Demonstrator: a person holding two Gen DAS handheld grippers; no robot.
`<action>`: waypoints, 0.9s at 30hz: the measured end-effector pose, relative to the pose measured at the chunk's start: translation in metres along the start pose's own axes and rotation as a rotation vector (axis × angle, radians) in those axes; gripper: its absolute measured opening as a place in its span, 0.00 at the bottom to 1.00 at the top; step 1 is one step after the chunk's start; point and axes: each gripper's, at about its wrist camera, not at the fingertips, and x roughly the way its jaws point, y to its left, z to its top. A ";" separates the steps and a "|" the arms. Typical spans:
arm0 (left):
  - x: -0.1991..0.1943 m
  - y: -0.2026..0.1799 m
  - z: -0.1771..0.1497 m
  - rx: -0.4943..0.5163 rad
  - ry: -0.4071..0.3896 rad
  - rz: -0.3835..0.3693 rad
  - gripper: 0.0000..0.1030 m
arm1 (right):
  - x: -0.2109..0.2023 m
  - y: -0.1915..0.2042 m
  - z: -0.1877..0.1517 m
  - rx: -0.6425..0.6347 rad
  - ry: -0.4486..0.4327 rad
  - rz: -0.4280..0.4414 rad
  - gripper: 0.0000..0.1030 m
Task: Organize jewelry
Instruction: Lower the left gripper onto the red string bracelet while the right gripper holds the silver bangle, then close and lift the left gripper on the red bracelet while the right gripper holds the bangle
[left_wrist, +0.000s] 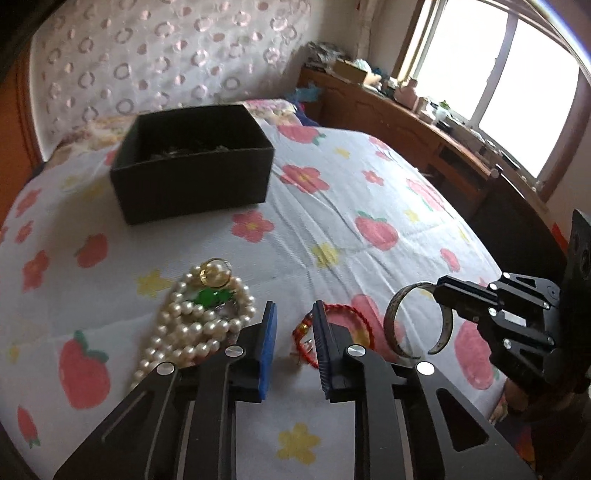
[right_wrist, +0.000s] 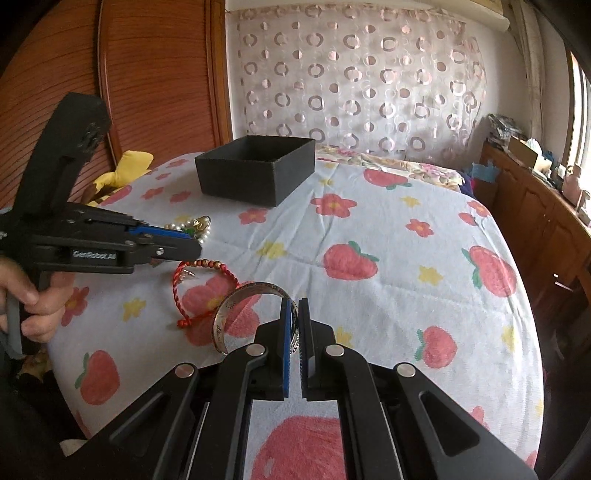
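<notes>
Between right fingers (right_wrist: 284, 332): silver bangle (right_wrist: 236, 295), clamped.

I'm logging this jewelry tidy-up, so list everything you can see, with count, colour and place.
Open cardboard box: one, black, far side of the bed; contents unclear.
Pearl bead necklace: one, white, heaped on the sheet beside the left gripper.
Small ring: one, gold, on the pearls.
Green piece: one, among the pearls.
Braided cord bracelet: one, red with beads, between pearls and bangle.
Metal cuff bangle: one, silver, clamped upright.
Floral bedsheet: white with pink strawberries.
Wooden sideboard: brown, cluttered, under the window.
Left gripper: narrowly apart, empty.
Right gripper: shut on bangle.
Hand: grips the left handle.
</notes>
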 end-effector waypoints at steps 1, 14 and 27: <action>0.003 -0.001 0.001 0.009 0.013 -0.004 0.18 | 0.000 0.000 0.000 0.000 0.000 0.001 0.05; 0.023 -0.020 0.012 0.150 0.099 0.028 0.06 | -0.006 -0.007 -0.001 0.020 -0.018 -0.002 0.05; -0.040 -0.015 0.035 0.126 -0.107 0.055 0.06 | -0.010 -0.004 0.017 0.011 -0.048 0.003 0.05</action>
